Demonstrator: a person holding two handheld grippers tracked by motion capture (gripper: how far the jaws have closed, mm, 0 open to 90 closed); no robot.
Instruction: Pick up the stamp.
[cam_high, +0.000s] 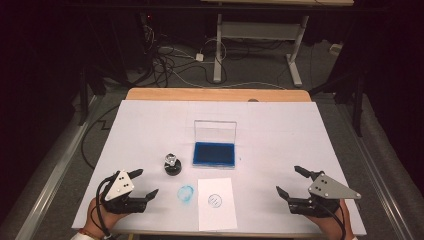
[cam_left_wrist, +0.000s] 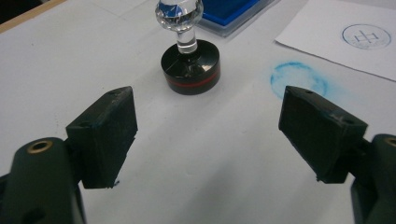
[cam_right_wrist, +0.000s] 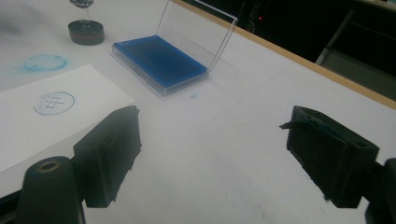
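High view has the left gripper (cam_high: 146, 183) and right gripper (cam_high: 286, 180) both spread wide and empty near the table's front corners. Round black stamp with a clear crystal knob (cam_high: 172, 164) stands upright just left of the open blue ink pad (cam_high: 214, 154), behind a stamped white paper sheet (cam_high: 216, 203).

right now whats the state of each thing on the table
stamp: upright, standing free beside the ink pad
ink pad: lid open, raised at the back
paper: flat, one round blue print on it
table cover: blue ink smudge left of the paper
left tongs: open, nothing held
right tongs: open, nothing held
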